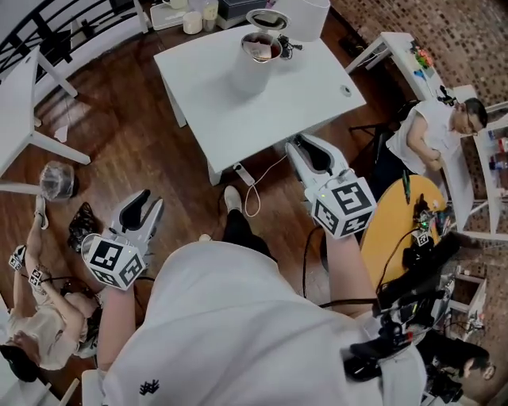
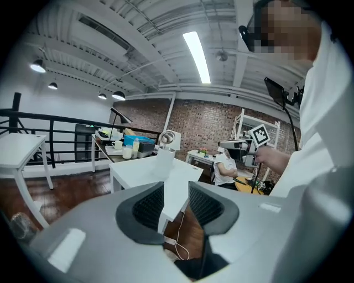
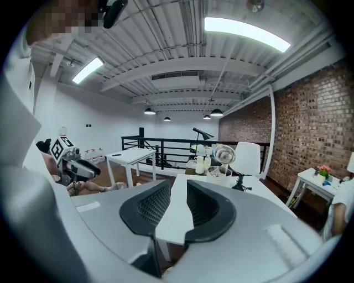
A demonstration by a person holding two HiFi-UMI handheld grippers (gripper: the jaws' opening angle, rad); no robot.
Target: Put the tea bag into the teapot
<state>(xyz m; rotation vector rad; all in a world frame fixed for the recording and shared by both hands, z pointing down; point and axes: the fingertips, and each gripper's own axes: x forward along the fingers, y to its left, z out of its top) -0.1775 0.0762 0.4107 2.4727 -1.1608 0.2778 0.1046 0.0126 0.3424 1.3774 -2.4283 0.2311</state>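
Well, head view: left gripper (image 1: 149,203) low at our side, well short of bench (image 1: 238,119); right gripper (image 1: 308,147) at bench's near edge; teapot (image 1: 262,47) at far side. Tea bag: we cannot pick it out.
Left gripper view: jaws partly apart, nothing between.
Right gripper view: same, nothing held, teapot ahead.
We judge: find bag first, pinch its top, come over pot mouth from above.

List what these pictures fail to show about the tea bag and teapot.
Tea bag: found in no view; too small, or hidden among things on the table.
Teapot, inside: head view, dark and too small to read.
Cups behind the table: head view, cut by the top edge.
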